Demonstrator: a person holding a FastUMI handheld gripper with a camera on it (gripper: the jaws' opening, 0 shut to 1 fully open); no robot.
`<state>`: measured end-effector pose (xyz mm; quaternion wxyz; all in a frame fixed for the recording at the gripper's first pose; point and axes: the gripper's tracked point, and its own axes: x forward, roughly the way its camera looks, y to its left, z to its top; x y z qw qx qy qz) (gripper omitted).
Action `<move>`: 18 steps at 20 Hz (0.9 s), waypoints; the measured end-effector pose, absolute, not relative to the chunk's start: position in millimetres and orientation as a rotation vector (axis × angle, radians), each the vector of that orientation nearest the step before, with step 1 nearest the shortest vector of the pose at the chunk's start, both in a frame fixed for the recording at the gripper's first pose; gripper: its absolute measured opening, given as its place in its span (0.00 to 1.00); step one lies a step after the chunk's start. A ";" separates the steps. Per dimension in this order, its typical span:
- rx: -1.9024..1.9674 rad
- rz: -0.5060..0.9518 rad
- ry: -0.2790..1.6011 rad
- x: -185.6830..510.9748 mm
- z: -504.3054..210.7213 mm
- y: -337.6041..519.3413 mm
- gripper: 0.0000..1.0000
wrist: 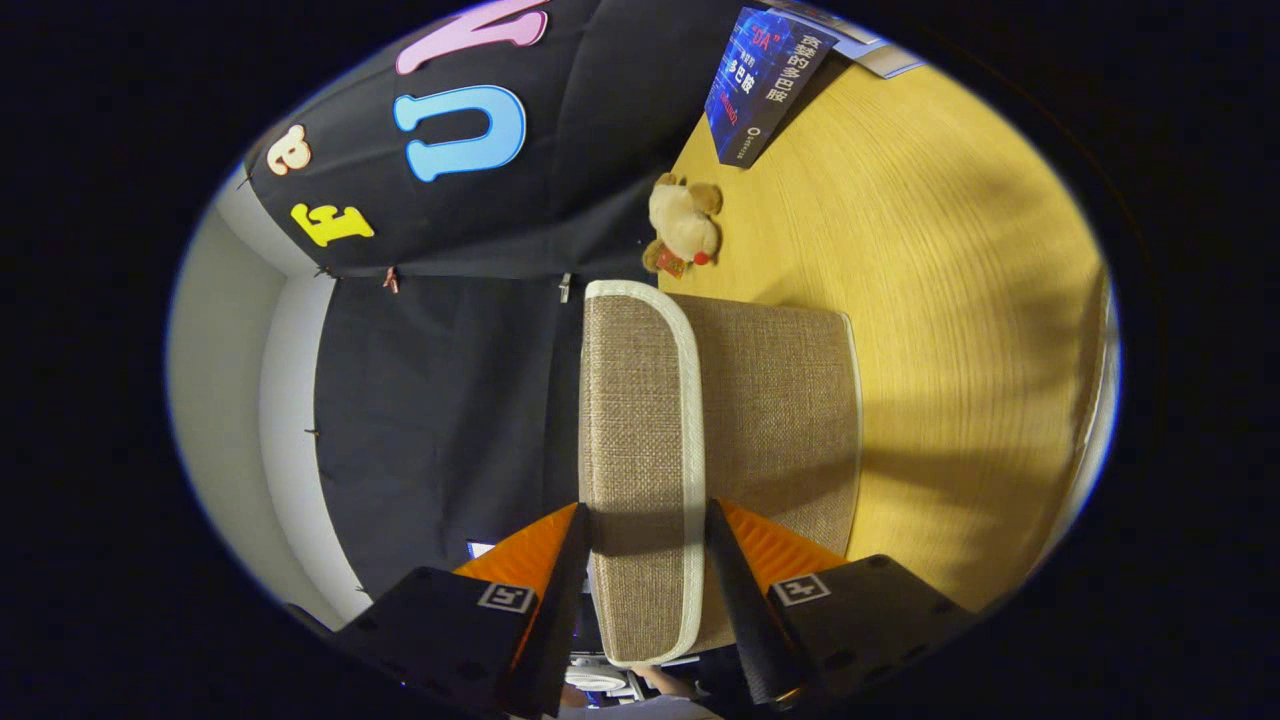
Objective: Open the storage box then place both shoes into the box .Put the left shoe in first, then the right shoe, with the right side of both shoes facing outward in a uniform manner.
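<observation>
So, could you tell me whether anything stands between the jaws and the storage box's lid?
Nothing visible does. The beige woven fabric lid with white trim already sits between the gripper jaws, which flank its edge. The small plush toy and blue book lie well beyond, on the wooden table.

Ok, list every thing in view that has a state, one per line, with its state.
storage box lid: raised, its trimmed edge between the fingers
storage box: on the wooden table, lid being lifted
gripper: shut on the lid, a finger on each face
plush toy: lying on the table beyond the box
book: closed, at the table's far end
</observation>
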<state>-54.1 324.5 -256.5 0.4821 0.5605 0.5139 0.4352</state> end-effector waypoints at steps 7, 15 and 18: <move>1.334 1.202 1.298 -94.0 -246.6 311.4 0.57; 1.427 1.140 1.210 -80.0 -217.6 301.5 0.51; 1.473 1.099 1.150 -61.3 -204.5 310.1 0.29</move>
